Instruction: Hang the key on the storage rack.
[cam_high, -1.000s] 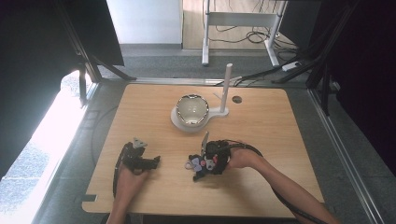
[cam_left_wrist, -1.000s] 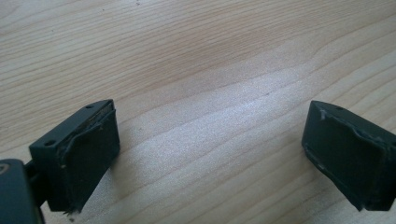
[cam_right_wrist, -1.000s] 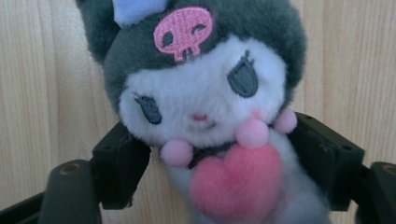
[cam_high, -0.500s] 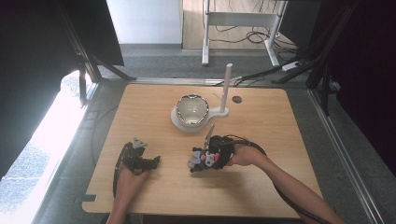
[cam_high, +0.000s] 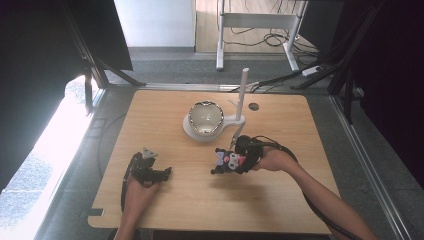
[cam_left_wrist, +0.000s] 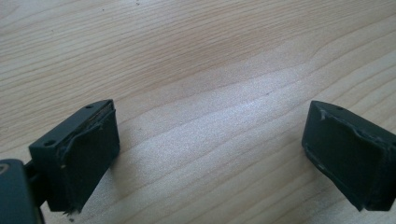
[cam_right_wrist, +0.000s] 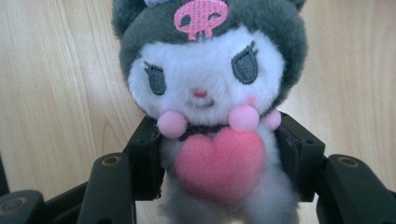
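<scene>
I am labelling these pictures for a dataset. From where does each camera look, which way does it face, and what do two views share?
High view: above the person's side, facing forward and down on the table; both forearms, left gripper and right gripper show.
Left gripper view: rides the left gripper, facing bare wood between its wide-apart jaws.
Right gripper view: rides the right gripper, facing the plush toy its jaws clamp.
Shared: the plush toy shows in the high and right gripper views.
</scene>
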